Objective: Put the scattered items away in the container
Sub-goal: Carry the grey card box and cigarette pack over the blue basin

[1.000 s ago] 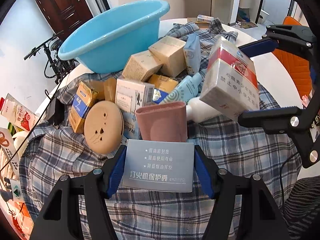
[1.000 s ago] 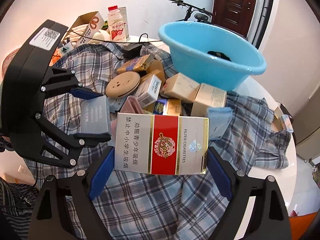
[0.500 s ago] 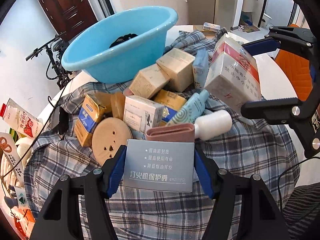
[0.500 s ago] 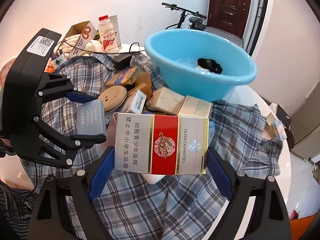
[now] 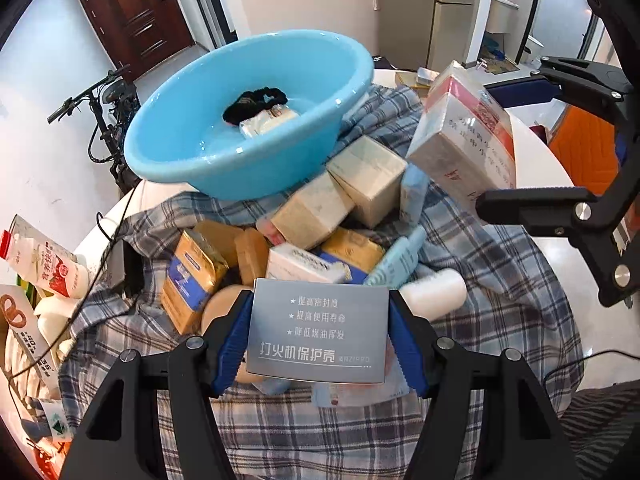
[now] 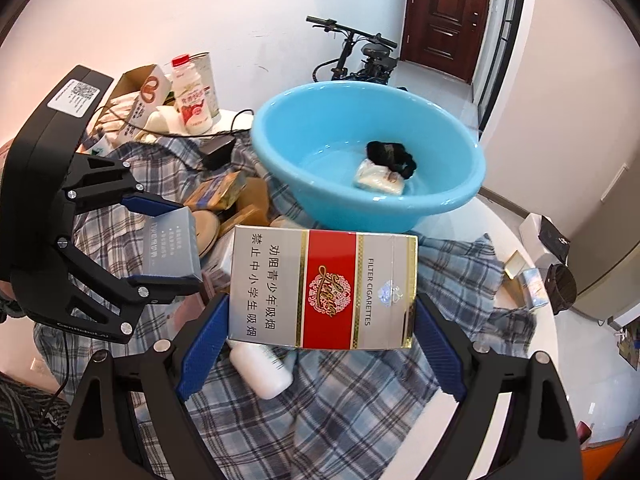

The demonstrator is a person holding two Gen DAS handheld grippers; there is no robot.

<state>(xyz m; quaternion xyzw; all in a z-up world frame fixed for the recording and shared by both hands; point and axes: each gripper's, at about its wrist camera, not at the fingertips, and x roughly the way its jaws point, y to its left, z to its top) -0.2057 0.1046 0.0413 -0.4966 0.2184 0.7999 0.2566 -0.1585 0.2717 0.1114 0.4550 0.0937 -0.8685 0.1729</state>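
My left gripper (image 5: 320, 340) is shut on a silver lighter-case box (image 5: 318, 338), held above the pile; it also shows in the right wrist view (image 6: 172, 246). My right gripper (image 6: 322, 320) is shut on a red and silver cigarette carton (image 6: 322, 288), seen at the right of the left wrist view (image 5: 464, 148). The blue basin (image 5: 248, 160) (image 6: 440, 200) stands beyond the pile and holds a black hair tie (image 6: 392, 154) and a small white packet (image 6: 378, 178). Several small boxes (image 5: 340, 200) lie heaped on a plaid shirt (image 5: 320, 432).
A white bottle (image 6: 260, 372) lies on the shirt under the carton. A milk bottle (image 6: 194, 100) and cartons stand at the table's far left edge. A black charger (image 6: 216, 152) lies by the basin. A bicycle (image 6: 356, 56) and a door stand behind.
Both grippers have risen with their boxes and come nearer the basin. The inside of the basin now shows, and the pile sits lower in both views.
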